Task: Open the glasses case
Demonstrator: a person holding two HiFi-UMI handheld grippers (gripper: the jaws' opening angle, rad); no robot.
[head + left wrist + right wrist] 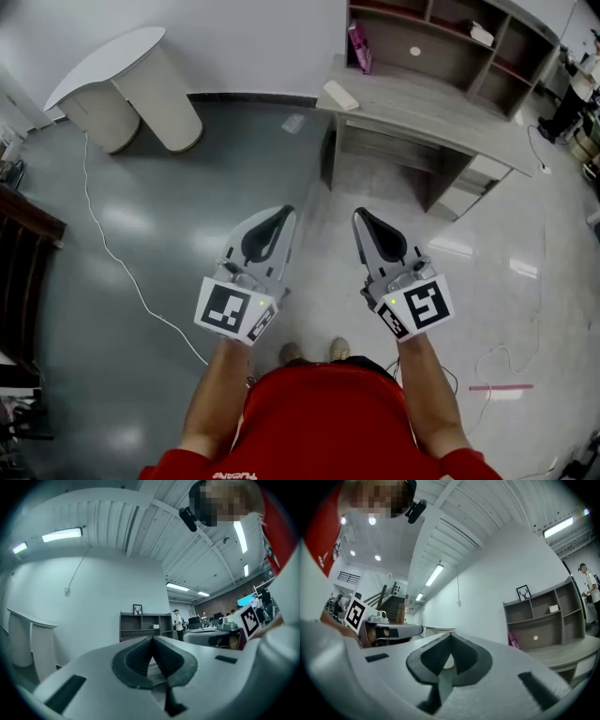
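Observation:
My left gripper (pixel 287 210) and right gripper (pixel 358 213) are held side by side in front of the person's red shirt, well above the floor. Both point toward a grey desk (pixel 441 108). In the left gripper view the left gripper (pixel 151 639) has its dark pads closed together with nothing between them. The right gripper (pixel 450 635) looks the same in its own view. A cream oblong thing (pixel 339 95), possibly the glasses case, lies on the desk's left corner, far beyond both grippers.
A shelf unit (pixel 450 37) stands on the desk, with a pink item (pixel 359 47) at its left end. A white rounded table (pixel 122 84) stands far left. A white cable (pixel 122 262) runs over the glossy floor. The person's shoes (pixel 314 352) show below the grippers.

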